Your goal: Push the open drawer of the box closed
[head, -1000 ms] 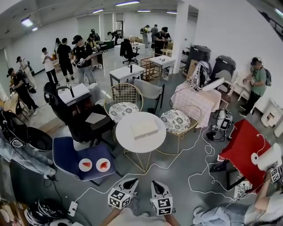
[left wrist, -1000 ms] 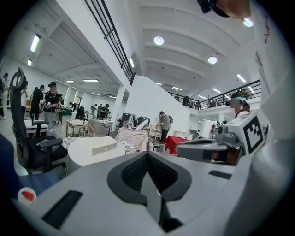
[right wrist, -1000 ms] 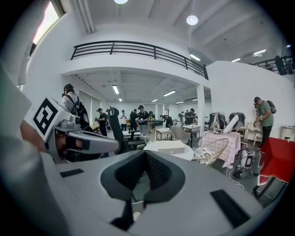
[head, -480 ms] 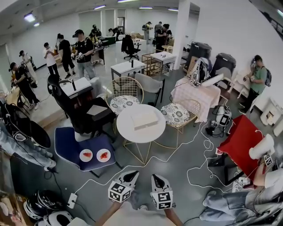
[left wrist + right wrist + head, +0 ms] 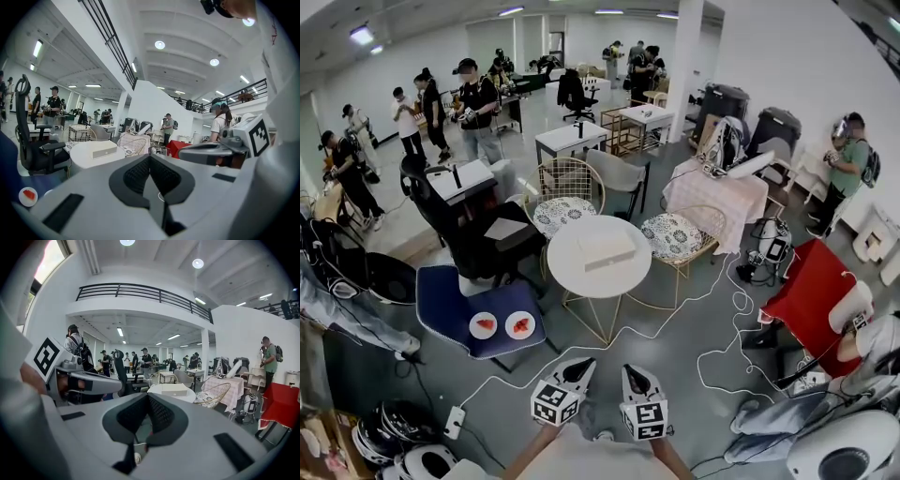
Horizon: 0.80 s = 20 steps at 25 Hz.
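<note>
The box (image 5: 607,249) lies on the round white counter (image 5: 570,277), far ahead and well apart from both tongs. The left tongs (image 5: 579,367) and right tongs (image 5: 634,373) hover side by side, each pressed together on nothing.

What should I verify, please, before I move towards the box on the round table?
1. Box located: ok, the white box lies on the round table.
2. Face to push: cannot tell, the box shows too small.
3. Left tongs shut and empty: ok.
4. Right tongs shut and empty: ok.
5. Box within reach: not ok, both tongs are well short of the table, with floor between.
</note>
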Each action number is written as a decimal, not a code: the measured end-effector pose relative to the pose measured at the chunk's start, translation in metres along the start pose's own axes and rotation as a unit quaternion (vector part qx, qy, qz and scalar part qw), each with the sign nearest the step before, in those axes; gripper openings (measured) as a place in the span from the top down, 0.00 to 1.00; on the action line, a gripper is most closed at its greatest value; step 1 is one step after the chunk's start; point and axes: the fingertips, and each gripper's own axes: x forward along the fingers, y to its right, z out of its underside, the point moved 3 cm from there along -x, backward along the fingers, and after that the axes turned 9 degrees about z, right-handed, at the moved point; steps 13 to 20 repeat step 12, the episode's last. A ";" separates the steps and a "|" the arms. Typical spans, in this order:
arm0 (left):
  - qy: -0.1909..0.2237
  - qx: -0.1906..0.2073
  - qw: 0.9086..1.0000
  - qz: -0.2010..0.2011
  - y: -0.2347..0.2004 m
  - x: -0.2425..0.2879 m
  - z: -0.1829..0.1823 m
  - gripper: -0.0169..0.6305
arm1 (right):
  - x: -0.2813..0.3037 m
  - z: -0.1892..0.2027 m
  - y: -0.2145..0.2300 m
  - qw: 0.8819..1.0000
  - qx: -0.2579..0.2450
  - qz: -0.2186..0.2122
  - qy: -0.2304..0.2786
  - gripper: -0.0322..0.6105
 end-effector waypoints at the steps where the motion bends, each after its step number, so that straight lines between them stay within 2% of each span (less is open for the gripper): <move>1: 0.000 -0.001 1.000 0.000 0.001 0.000 0.001 0.95 | -0.001 0.000 0.001 1.000 -0.001 0.000 -0.001 0.93; 20: 0.002 0.001 1.000 -0.004 0.004 0.003 0.005 0.95 | -0.001 0.004 0.004 1.000 -0.003 -0.003 0.002 0.93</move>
